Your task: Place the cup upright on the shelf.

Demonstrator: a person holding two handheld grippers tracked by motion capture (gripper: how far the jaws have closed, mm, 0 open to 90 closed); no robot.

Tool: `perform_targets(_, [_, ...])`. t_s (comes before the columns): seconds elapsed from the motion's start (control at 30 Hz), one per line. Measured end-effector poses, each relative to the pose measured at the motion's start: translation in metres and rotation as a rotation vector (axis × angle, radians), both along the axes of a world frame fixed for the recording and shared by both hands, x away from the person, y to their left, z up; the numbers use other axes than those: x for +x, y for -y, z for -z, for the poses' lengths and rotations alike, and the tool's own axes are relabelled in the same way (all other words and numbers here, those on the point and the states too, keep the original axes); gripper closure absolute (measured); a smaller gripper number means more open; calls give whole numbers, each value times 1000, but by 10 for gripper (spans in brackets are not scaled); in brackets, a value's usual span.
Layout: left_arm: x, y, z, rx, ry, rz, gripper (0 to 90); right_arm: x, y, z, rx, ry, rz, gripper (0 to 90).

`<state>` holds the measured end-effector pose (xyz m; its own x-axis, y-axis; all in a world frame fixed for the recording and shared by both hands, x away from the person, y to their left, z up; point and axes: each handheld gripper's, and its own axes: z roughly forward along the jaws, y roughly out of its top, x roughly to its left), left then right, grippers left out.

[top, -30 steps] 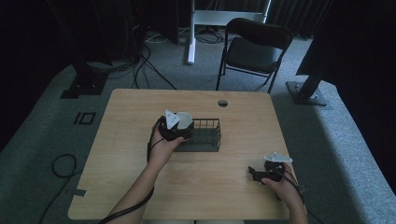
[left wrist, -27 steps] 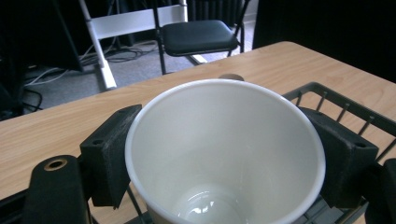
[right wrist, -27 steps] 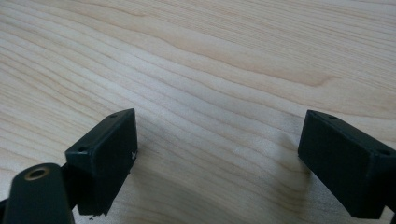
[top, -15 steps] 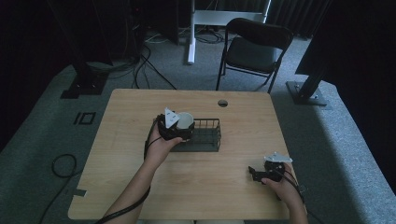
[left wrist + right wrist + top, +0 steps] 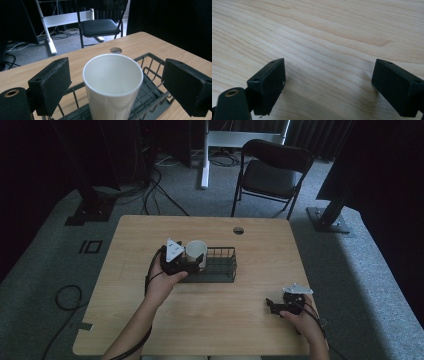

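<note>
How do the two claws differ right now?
The left claw sits at the wire basket with a white paper cup between its pads, which stand clear of it; the right claw rests over bare table with nothing between its pads. Both are open.

A light wooden table [image 5: 150, 320] with a round cable hole [image 5: 238, 230] near its far edge bore a black wire basket [image 5: 220, 266] at centre; the right gripper [image 5: 272, 306] rested near its front-right corner
</note>
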<state>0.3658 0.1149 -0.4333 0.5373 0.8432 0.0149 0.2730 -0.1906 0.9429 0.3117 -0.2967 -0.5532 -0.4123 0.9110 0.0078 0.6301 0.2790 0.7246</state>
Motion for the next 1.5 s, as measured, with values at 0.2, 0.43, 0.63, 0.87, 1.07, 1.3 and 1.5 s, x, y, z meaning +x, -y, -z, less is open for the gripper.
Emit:
perform_targets(0.2, [-10, -12, 1, -6, 11, 2, 93, 0, 0, 0, -1, 1, -1, 115])
perform_targets(0.43, [-22, -22, 3, -25, 24, 16, 95, 0, 0, 0, -2, 2, -1, 115])
perform_targets(0.63, [-31, -33, 11, -27, 19, 6, 97, 0, 0, 0, 0, 1, 0, 115])
perform_targets(0.87, [-41, -47, 25, -32, 7, -26, 115, 0, 0, 0, 0, 0, -3, 115])
perform_targets(1.07, [-51, -58, 43, -32, -26, -39, 112, 0, 0, 0, 0, 1, -3, 115])
perform_targets(1.3, [-59, -71, 62, -18, -67, -61, 112, 0, 0, 0, -1, 1, -7, 115])
perform_targets(1.5, [-65, -81, 73, -16, -84, -80, 111, 0, 0, 0, -1, 1, -7, 115])
